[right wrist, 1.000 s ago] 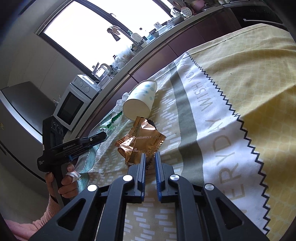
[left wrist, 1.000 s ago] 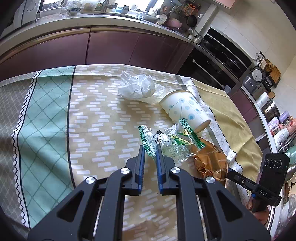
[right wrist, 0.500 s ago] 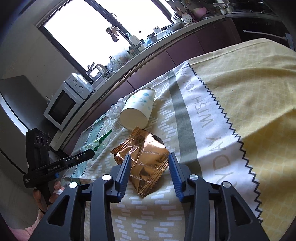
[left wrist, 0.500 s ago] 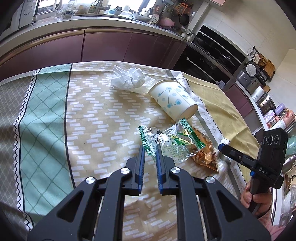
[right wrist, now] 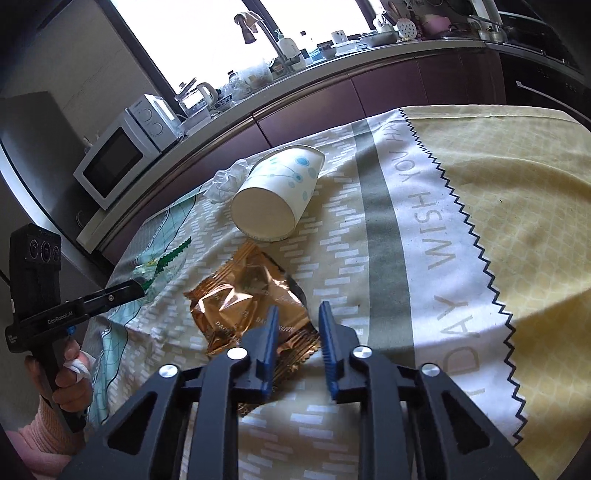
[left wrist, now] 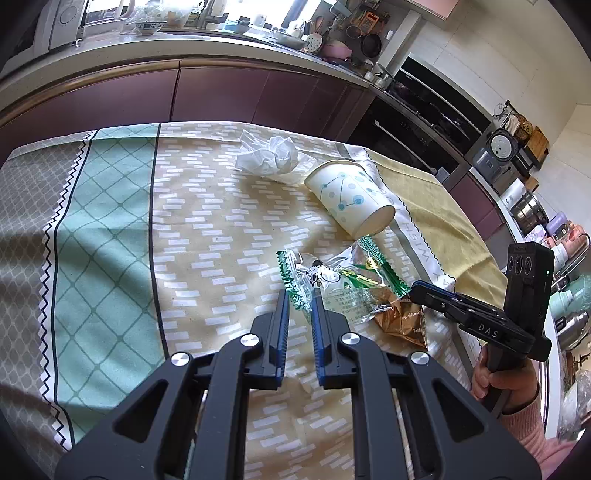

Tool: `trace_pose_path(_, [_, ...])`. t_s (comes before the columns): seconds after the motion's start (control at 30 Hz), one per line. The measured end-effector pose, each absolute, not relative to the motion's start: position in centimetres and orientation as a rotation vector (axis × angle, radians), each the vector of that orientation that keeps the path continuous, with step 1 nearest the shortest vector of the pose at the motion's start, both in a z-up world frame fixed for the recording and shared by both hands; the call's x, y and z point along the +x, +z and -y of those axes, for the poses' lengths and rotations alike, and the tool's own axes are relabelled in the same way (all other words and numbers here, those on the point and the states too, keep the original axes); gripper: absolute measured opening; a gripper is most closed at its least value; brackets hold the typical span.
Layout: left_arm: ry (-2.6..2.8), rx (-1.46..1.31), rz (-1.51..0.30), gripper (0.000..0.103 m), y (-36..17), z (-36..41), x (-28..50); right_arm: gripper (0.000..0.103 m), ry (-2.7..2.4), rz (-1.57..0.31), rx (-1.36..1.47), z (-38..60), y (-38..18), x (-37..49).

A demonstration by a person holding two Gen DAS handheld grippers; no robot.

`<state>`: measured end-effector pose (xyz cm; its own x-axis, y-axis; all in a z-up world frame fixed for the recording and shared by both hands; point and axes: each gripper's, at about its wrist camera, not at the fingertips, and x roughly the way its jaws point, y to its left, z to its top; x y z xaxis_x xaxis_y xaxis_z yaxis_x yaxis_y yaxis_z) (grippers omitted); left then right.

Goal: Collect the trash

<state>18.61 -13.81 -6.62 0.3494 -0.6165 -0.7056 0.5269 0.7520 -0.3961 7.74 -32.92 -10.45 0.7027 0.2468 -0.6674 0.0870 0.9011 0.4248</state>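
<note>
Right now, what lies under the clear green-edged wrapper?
The clear green-edged wrapper overlaps one corner of the gold snack packet; elsewhere the patterned tablecloth shows through it. How far the packet reaches beneath is hidden.

Home kitchen, daylight.
Long counter (left wrist: 221,40) over maroon cabinet doors (left wrist: 218,94); microwave (right wrist: 122,155), kettle (right wrist: 201,94) and sink tap (right wrist: 258,27) below a window (right wrist: 207,33); built-in oven (left wrist: 428,107), rice cooker (left wrist: 496,149); patterned tablecloth (left wrist: 103,221) on the table.

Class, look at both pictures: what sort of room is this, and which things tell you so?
Most likely a home kitchen: a microwave stands on the long counter, a sink tap rises by the window, and a built-in oven sits beyond.
</note>
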Motion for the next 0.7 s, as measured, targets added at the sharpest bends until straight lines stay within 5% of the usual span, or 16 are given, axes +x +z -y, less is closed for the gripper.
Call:
trace_pose_path(0.1, [-0.742, -0.111, -0.962, 0.012, -6.7, 13.3, 18.3, 0.006, 0.139, -0.781, 0.484, 32.8, -10.4, 7.3])
trace_pose_path(0.37, [-0.753, -0.123, -0.937, 0.012, -5.8, 11.9, 17.1, 0.010, 0.201, -0.758, 0.479, 31.2, -9.4, 6.5])
trace_pose_path(0.5, [-0.792, -0.107, -0.907, 0.012, -4.9, 11.9, 15.6, 0.036, 0.178, -0.760, 0.497, 31.5, -9.8, 6.3])
trace_pose_path(0.7, [-0.816, -0.032, -0.893, 0.012, -5.0, 13.2, 13.9, 0.045, 0.197, -0.779, 0.452, 30.1, -10.1, 6.4])
